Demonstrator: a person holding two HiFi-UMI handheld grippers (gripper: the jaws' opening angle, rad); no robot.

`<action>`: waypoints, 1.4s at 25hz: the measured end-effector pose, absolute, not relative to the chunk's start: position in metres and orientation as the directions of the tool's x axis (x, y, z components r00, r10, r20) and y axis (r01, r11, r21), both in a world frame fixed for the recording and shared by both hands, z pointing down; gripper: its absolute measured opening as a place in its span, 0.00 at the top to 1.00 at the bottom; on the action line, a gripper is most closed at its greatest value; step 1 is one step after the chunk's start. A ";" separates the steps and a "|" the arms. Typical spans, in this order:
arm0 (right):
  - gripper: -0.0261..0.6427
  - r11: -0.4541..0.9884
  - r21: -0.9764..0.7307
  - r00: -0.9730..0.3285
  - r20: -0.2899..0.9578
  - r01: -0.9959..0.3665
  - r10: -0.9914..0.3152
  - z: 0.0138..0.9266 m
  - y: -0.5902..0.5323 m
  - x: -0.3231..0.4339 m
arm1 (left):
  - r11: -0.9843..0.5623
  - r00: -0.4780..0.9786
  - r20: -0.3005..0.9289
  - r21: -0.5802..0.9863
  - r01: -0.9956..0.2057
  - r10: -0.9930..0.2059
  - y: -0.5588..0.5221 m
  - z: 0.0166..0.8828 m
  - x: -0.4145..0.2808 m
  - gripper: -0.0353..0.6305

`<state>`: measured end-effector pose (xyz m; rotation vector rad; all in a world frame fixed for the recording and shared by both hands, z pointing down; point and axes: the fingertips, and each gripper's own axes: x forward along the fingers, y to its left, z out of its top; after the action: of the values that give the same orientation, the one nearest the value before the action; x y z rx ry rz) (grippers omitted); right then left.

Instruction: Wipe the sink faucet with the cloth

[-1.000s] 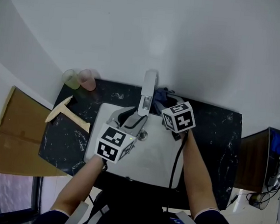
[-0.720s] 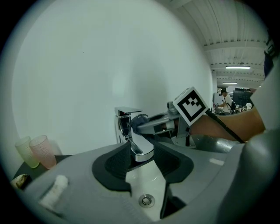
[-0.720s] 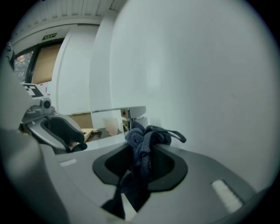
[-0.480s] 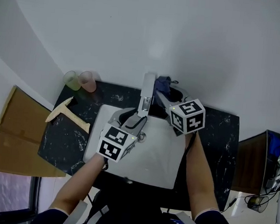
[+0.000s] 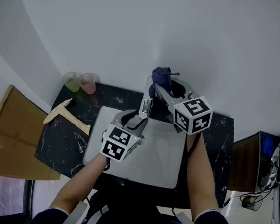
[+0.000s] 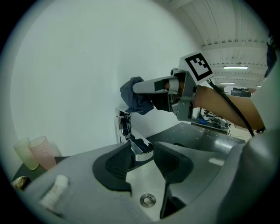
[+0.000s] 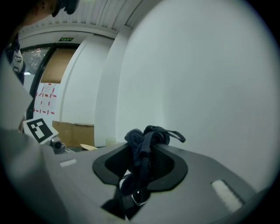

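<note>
The chrome faucet [image 5: 145, 104] stands at the back of the sink [image 5: 165, 160]. My left gripper [image 5: 137, 118] is low over the basin, and in the left gripper view its pads sit against both sides of the faucet's flat spout [image 6: 141, 149]. My right gripper [image 5: 158, 87] is raised above the faucet top, close to the white wall. It is shut on a bunched dark blue cloth [image 5: 160, 76], which sticks up between its pads [image 7: 144, 146]. The left gripper view shows the cloth [image 6: 134, 97] just above the faucet's upright [image 6: 124, 124]; I cannot tell whether they touch.
Black marbled counter [image 5: 66, 136] surrounds the sink. A green cup [image 5: 71, 80] and a pink cup [image 5: 87, 81] stand at its back left, with a wooden T-shaped piece [image 5: 63, 114] near them. A cardboard box [image 5: 14, 141] sits further left. The drain [image 6: 148, 200] shows below the spout.
My right gripper has lifted the cloth from beside the faucet's base to above its top. The left gripper has stayed on the spout.
</note>
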<state>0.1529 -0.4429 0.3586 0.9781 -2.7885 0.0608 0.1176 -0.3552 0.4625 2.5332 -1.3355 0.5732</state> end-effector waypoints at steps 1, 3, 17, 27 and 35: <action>0.78 0.787 0.019 -0.772 0.181 -0.617 -0.610 0.354 -0.440 0.150 | -0.570 0.521 0.436 0.024 -0.822 -0.733 -0.355 0.463 0.118 0.70; 0.78 0.798 -0.002 -0.788 0.158 -0.603 -0.595 0.344 -0.432 0.147 | -0.581 0.539 0.434 0.043 -0.813 -0.722 -0.355 0.463 0.119 0.70; 0.78 0.805 0.021 -0.778 0.242 -0.593 -0.580 0.369 -0.450 0.129 | -0.630 0.623 0.393 0.130 -0.766 -0.676 -0.354 0.464 0.122 0.70; 0.78 0.762 0.006 -0.731 0.280 -0.647 -0.623 0.370 -0.476 0.132 | -0.637 0.627 0.423 0.139 -0.758 -0.654 -0.351 0.476 0.120 0.72; 0.78 0.777 -0.025 -0.752 0.273 -0.629 -0.600 0.367 -0.427 0.134 | -0.651 0.642 0.433 0.150 -0.744 -0.633 -0.348 0.477 0.120 0.72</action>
<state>0.1345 -0.4271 0.3670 0.9573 -2.7207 0.1673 0.1199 -0.3483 0.4774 2.5491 -1.1032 0.4973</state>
